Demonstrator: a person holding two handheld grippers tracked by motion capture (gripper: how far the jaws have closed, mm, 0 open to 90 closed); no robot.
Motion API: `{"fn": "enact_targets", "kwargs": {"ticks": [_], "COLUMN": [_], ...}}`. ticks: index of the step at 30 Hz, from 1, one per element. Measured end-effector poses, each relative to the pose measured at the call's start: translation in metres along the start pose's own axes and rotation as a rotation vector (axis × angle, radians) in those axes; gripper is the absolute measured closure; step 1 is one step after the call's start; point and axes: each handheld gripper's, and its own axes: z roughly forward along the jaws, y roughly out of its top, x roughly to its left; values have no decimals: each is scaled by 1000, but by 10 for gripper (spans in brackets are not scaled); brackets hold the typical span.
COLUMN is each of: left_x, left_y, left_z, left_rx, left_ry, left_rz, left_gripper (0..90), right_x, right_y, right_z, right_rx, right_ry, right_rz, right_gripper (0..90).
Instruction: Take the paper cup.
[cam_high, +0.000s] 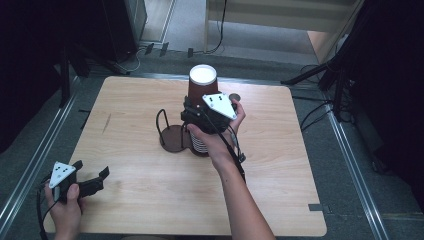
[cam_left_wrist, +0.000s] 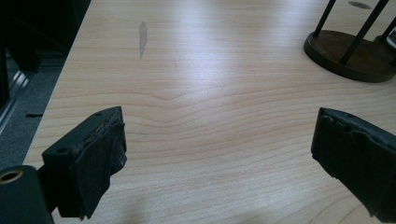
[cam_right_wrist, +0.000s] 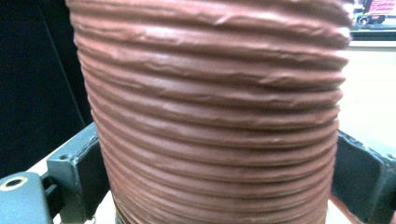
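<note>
Gripping a tall stack of brown paper cups (cam_high: 202, 95) near its middle, the right gripper (cam_high: 192, 116) has its jaws set on either side of the ribbed wall; in the right gripper view the stack (cam_right_wrist: 210, 116) sits between the two black pads, which look pressed against it, so I judge it held. The stack stands near the middle of the table (cam_high: 150, 200), just beside a dark round stand (cam_high: 172, 137) with thin upright wire posts, white inside of the top cup facing up.

The risks from here: the stack is tall and gripped partway up, so a quick tilt could make the upper cups lean or slide off, or the cups below the pads could drop away and stay on the table. Squeezing harder would crush the thin walls. Swinging toward the stand could knock a post and tip it.

The left gripper (cam_high: 92, 182) waits near the front left corner of the table, well apart from the cups, its jaws spread wide with nothing between them; its pads (cam_left_wrist: 100, 158) hover over bare wood
</note>
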Motion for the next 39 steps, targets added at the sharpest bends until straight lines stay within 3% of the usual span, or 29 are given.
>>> {"fn": "enact_targets", "kwargs": {"ticks": [14,16,29,39], "left_x": [0,0,0,0], "left_y": [0,0,0,0], "left_z": [0,0,0,1], "left_rx": [-4,-1,-3,-4], "left_ry": [6,6,6,7], "left_rz": [-2,0,-1,0], "left_gripper": [38,38,37,38], "right_x": [-1,-2,0,1], "right_y": [3,7,26,48], "right_z": [-2,-5,-11,-19], "right_rx": [-26,-57,-106,-151], "right_ry": [18,22,13,46], "right_rz": [-4,7,-1,-5], "right_gripper": [89,91,98,104]}}
